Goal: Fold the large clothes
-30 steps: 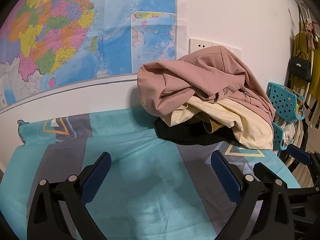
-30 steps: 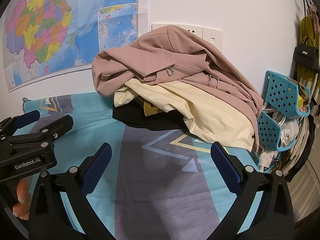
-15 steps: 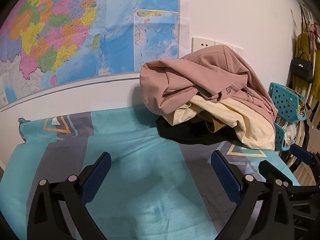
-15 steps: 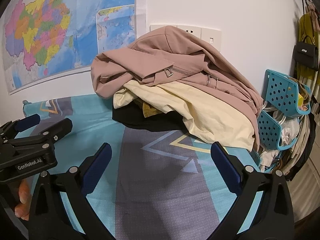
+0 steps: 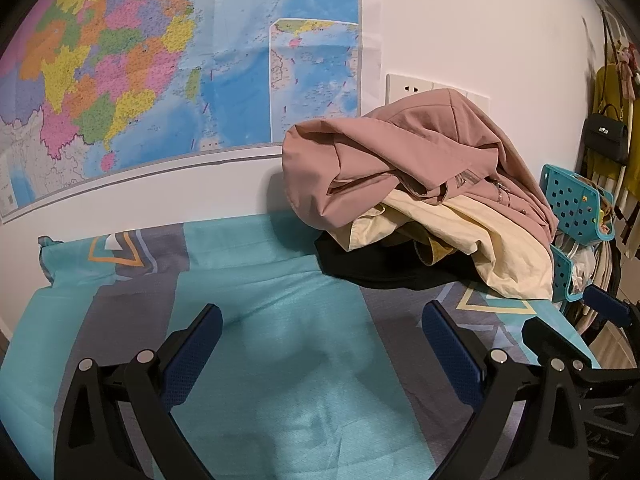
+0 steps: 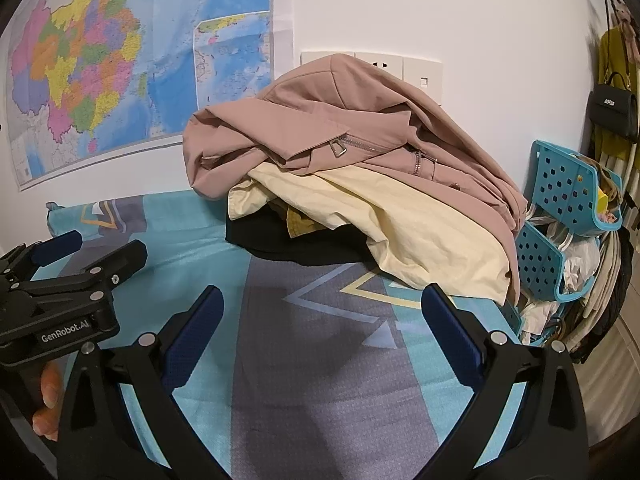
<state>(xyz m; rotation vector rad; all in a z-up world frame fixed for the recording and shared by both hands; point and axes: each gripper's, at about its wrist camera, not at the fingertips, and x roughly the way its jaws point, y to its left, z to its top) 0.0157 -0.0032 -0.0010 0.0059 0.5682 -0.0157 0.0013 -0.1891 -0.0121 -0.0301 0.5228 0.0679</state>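
Observation:
A heap of clothes lies against the wall: a pink zip jacket [image 5: 408, 152] [image 6: 352, 120] on top, a cream garment [image 5: 500, 240] [image 6: 400, 216] under it, and a black one [image 5: 384, 264] [image 6: 280, 240] at the bottom. My left gripper [image 5: 320, 340] is open above the teal and grey sheet [image 5: 280, 380], short of the heap, with nothing between its fingers. The right gripper [image 6: 320, 332] hangs open over the sheet [image 6: 320, 400] in front of the heap. In the right wrist view the left gripper [image 6: 88, 256] shows at the left, held by a hand [image 6: 48, 396].
A coloured map [image 5: 160, 80] hangs on the white wall, beside wall sockets [image 6: 396, 68]. Teal perforated baskets [image 6: 572, 196] stand at the right past the bed's edge. A black handbag [image 6: 612, 112] and yellow clothing hang at the far right.
Both views have shifted slightly: the heap sits a little to the right and lower in the left view. Both grippers stay open and nothing was taken hold of.

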